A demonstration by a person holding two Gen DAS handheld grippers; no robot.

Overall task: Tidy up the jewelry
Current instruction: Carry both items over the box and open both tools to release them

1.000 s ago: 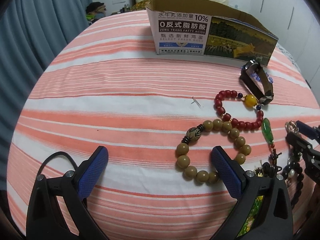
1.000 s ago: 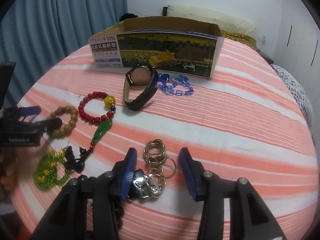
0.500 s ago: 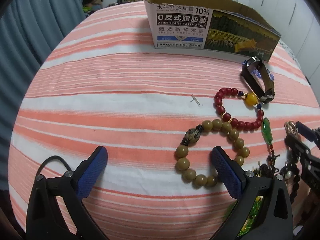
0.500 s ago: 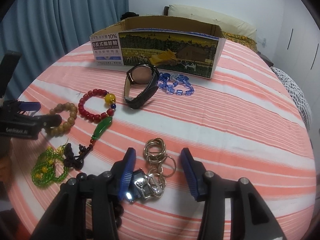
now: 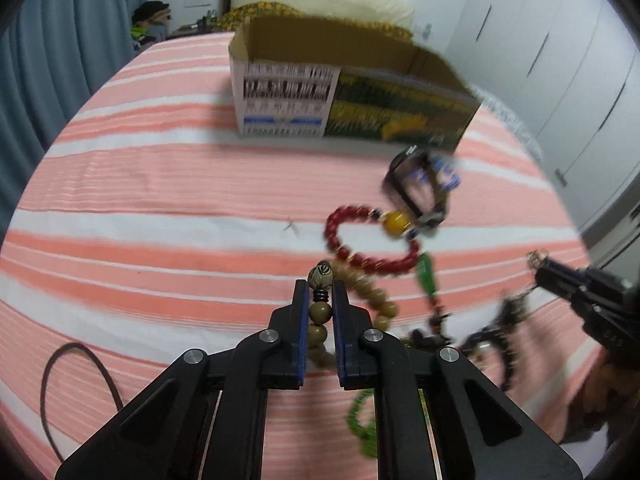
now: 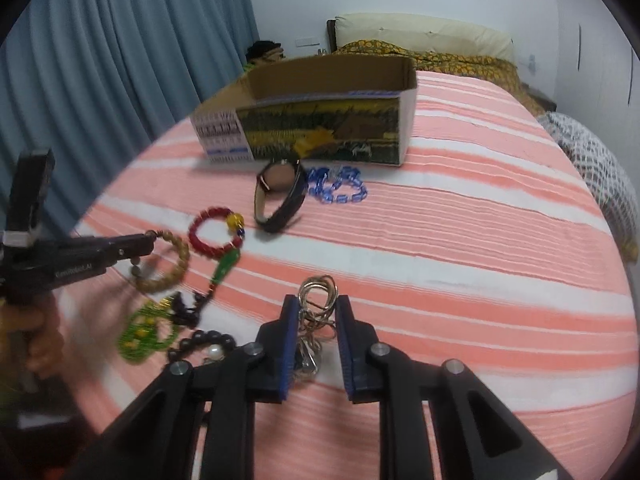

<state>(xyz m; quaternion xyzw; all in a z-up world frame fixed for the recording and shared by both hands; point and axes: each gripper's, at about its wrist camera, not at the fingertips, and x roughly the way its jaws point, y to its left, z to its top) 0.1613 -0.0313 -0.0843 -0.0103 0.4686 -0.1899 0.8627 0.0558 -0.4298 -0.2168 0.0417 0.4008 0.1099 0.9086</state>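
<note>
A bed covered in an orange-and-white striped sheet (image 6: 460, 216) fills both views, with blue curtains (image 6: 120, 60) hanging along one side and a cream pillow (image 6: 420, 30) at the head. On the sheet, toward the head of the bed, stands an open cardboard box (image 6: 320, 128) with printed sides; its inside cannot be read clearly. The left gripper (image 5: 320, 300) is closed on the tan wooden bead bracelet (image 5: 372, 292), its blue pads pinching a few beads near the carved bead, while the remaining loop trails to the right over the sheet; the motion blur hides whether that loop touches the fabric. The right gripper (image 6: 316, 316) has its jaws narrowed around a cluster of gold rings and keys (image 6: 316, 300), the pads close against the metal on both sides, though a firm pinch cannot be confirmed. Just in front of the box lies a black-strapped watch (image 6: 280, 196), with a blue crystal bracelet (image 6: 340, 188) beside it. Near the watch sits the red bead bracelet (image 6: 212, 232) with a yellow bead and a green pendant (image 6: 226, 268) hanging from it. Closer to the right gripper lie a green beaded bracelet (image 6: 144, 332) and a black bead strand (image 6: 200, 340) with a white pearl.
</note>
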